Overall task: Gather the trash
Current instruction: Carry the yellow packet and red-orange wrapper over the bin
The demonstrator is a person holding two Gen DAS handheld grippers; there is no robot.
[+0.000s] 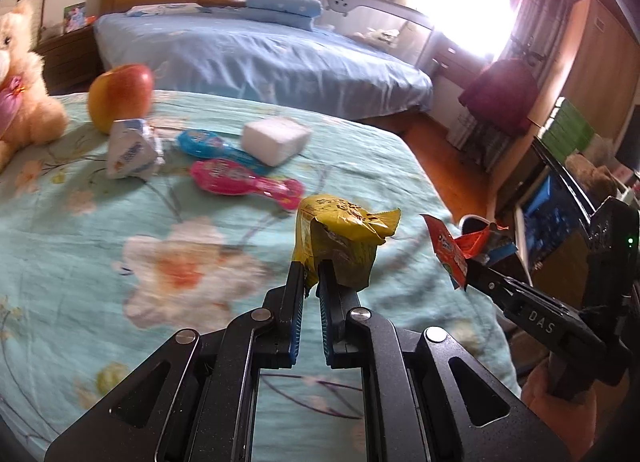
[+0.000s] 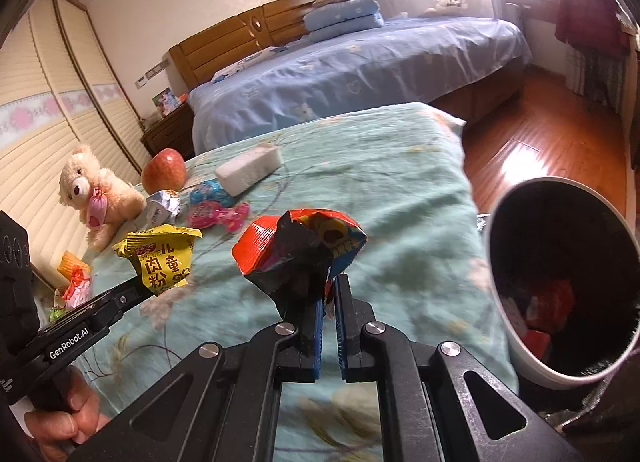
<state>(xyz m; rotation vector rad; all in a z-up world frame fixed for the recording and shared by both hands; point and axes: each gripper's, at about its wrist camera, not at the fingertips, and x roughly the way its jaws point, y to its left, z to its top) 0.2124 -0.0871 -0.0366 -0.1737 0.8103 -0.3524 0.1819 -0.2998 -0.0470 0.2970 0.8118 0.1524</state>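
My left gripper (image 1: 311, 276) is shut on a crumpled yellow snack wrapper (image 1: 340, 242) and holds it above the floral bedspread (image 1: 120, 246); it also shows in the right wrist view (image 2: 164, 258). My right gripper (image 2: 329, 294) is shut on a red and black snack wrapper (image 2: 296, 254), which shows at the right in the left wrist view (image 1: 456, 254). A white trash bin (image 2: 560, 286) with red wrappers inside stands just right of the bed. A crumpled white-blue wrapper (image 1: 130, 150), a blue packet (image 1: 208, 144) and a pink packet (image 1: 244, 180) lie on the bed.
A red-yellow apple (image 1: 120, 96), a white block (image 1: 276, 140) and a plush bear (image 2: 96, 194) sit on the bedspread. A second bed with blue sheets (image 1: 260, 54) stands behind. More wrappers (image 2: 74, 286) lie by the bed's left side. Wooden floor (image 2: 540, 142) is to the right.
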